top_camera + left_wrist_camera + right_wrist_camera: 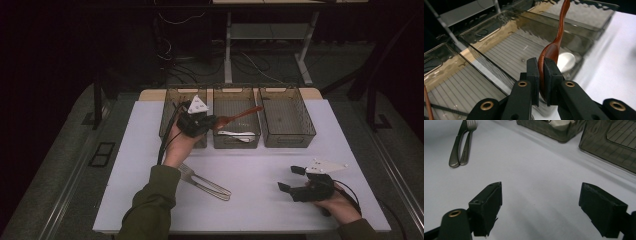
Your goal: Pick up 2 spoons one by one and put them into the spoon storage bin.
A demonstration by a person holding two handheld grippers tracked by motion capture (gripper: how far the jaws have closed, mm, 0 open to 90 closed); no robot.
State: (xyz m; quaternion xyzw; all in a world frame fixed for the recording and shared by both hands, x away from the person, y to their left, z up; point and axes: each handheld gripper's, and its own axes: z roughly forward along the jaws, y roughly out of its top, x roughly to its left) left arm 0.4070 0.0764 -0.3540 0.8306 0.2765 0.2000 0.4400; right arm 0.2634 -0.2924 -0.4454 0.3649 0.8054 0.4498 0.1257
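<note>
Jaws of our left gripper (212,122) clench the bowl of a brown wooden spoon (239,118), held over the middle bin (236,91), above a white spoon (237,134). Our right gripper (288,178) rests released, jaws wide, low over the desk (260,175), well apart from a fork (205,182).

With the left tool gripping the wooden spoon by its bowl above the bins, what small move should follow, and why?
Probably lower the wooden spoon into the middle bin and open the jaws. The left tool is shut on the spoon's bowl, the handle reaches out over that bin, and a white spoon already lies inside, so spoons seem to go there.
</note>
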